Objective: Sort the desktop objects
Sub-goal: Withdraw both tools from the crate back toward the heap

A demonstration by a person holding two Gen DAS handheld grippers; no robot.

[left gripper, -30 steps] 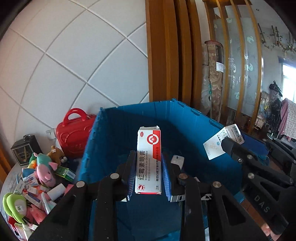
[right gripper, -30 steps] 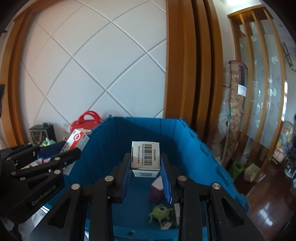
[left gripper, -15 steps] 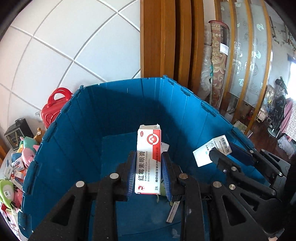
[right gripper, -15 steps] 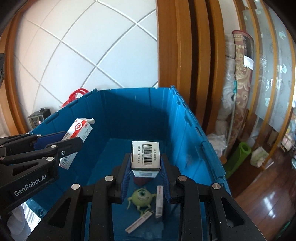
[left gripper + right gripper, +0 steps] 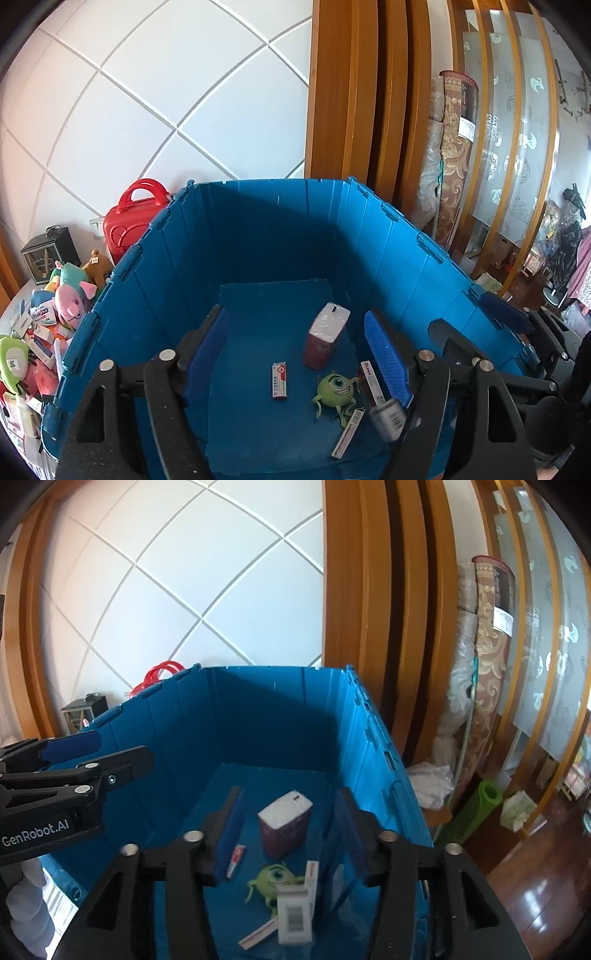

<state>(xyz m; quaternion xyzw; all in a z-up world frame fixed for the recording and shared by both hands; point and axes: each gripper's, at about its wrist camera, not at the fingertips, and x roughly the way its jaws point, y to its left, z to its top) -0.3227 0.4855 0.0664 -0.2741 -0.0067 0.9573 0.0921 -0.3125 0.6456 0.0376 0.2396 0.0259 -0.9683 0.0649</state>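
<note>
Both grippers hang open and empty over a blue crate (image 5: pixel 258 236), also in the right wrist view (image 5: pixel 258 709). My left gripper (image 5: pixel 297 354) has its jaws wide apart; below lies the red-and-white ointment box (image 5: pixel 279 379). My right gripper (image 5: pixel 290 830) is open too; the white barcode box (image 5: pixel 294 917) is blurred below it, falling or just landed. On the crate floor lie a maroon box (image 5: pixel 325 335), a green one-eyed plush (image 5: pixel 334 387) and slim cartons (image 5: pixel 371 382).
Left of the crate, a table holds a red toy case (image 5: pixel 133 218), a dark clock (image 5: pixel 50 251), plush toys (image 5: pixel 72 299) and small packets (image 5: pixel 37 343). Wooden door frames (image 5: pixel 354 92) and a rolled carpet (image 5: pixel 456 155) stand behind. The left gripper's body shows in the right wrist view (image 5: pixel 55 786).
Both grippers opened. The ointment box dropped from the left gripper to the crate floor. The barcode box left the right gripper and dropped into the crate.
</note>
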